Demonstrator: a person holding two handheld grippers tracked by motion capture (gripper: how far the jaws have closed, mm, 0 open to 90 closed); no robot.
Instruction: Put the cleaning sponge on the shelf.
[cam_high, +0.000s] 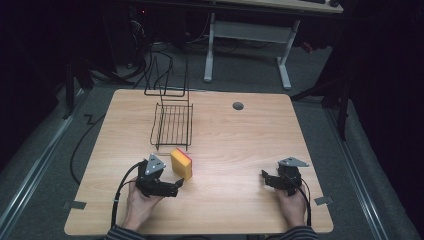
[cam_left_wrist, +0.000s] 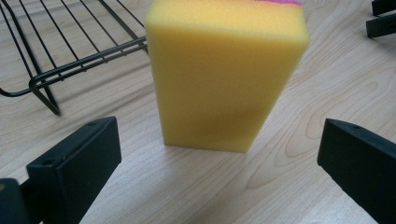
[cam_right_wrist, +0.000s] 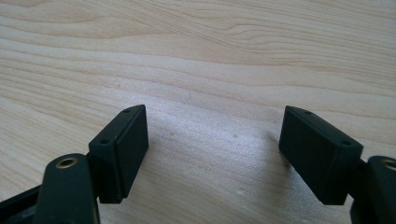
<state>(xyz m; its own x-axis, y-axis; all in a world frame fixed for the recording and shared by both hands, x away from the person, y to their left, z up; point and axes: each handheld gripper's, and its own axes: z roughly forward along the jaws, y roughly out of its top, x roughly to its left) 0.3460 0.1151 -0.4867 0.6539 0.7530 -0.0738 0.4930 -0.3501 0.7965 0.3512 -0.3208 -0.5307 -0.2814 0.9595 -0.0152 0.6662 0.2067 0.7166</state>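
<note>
High view: yellow sponge (cam_high: 181, 163) stands on the table (cam_high: 240, 145), just before the wire rack (cam_high: 172, 125), beside the left gripper (cam_high: 176, 186).
Left gripper view: jaws spread, sponge between, ungrasped.
Right gripper view: right gripper (cam_right_wrist: 212, 154) released, idle.
Progress: likely nothing moved yet.

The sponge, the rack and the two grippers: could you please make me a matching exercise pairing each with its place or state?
Things:
1. sponge
2. rack
3. left gripper
4. right gripper

Descriptions:
A. open over bare wood
B. black wire, beyond the sponge
C. open, facing the sponge
D. yellow, standing on edge

Pairs: 1-D, 2-B, 3-C, 4-A
</note>
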